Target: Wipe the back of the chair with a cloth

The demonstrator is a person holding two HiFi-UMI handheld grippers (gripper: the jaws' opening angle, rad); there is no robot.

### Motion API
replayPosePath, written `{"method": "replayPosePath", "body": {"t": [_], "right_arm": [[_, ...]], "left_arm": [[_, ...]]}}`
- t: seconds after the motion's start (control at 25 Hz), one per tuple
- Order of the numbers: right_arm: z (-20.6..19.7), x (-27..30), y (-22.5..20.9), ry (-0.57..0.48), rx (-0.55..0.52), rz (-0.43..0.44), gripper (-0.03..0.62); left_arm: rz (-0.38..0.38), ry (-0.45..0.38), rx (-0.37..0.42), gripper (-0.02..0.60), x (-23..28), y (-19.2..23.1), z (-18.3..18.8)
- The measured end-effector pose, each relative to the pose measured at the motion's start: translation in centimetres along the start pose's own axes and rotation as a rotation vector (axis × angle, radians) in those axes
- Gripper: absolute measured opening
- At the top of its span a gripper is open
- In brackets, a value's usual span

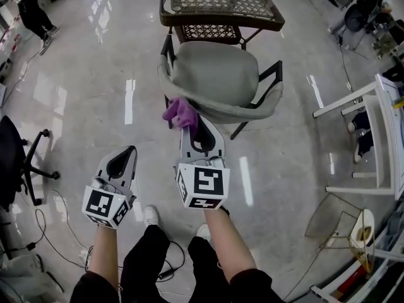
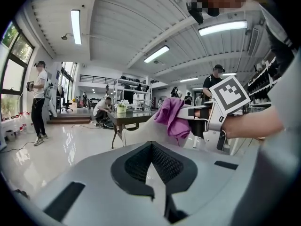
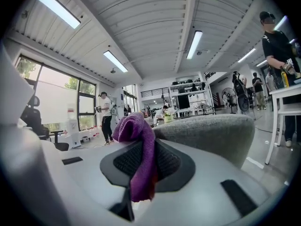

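Observation:
A grey upholstered chair [image 1: 218, 74] with black legs stands at a wicker table, its curved back [image 1: 221, 111] toward me. My right gripper [image 1: 192, 128] is shut on a purple cloth [image 1: 180, 112], which rests against the left part of the chair back's top edge. In the right gripper view the purple cloth [image 3: 136, 149] hangs between the closed jaws, with the grey chair back [image 3: 211, 133] just ahead. My left gripper [image 1: 131, 150] hangs lower left, off the chair, shut and holding nothing. The left gripper view shows the cloth [image 2: 174, 119] and the right gripper [image 2: 197, 121].
A wicker-topped table [image 1: 218, 5] stands behind the chair. A black office chair [image 1: 19, 163] and cables lie to the left. White furniture [image 1: 372, 137] stands to the right. Several people stand or crouch in the background. The floor is glossy grey.

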State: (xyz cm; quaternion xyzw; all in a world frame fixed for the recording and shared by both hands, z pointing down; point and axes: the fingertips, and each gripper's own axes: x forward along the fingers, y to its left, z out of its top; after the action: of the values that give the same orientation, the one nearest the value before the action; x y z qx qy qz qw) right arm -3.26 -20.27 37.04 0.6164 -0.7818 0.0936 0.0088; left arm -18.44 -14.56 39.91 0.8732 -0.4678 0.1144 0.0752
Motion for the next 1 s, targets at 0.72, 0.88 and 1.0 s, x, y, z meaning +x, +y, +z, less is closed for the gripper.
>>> {"method": "replayPosePath", "body": {"t": [0.72,0.88,1.0], "right_arm": [[0.2,-6.8,-13.0,-0.046,0.053,-0.242,0.077],[-0.2,-7.9,-16.8,-0.042,0.052,-0.298,0.077],[-0.3,-8.3,-19.5,-0.038,0.001,-0.313,0.077]], "left_arm": [[-0.131,0.043,0.018,0.009,4.6,-7.8,-1.5],[-0.145,0.066,0.035,0.009,5.3,-9.5,-2.2],[-0.147,0.069,0.043,0.009,5.9,-10.2,-2.4]]}}
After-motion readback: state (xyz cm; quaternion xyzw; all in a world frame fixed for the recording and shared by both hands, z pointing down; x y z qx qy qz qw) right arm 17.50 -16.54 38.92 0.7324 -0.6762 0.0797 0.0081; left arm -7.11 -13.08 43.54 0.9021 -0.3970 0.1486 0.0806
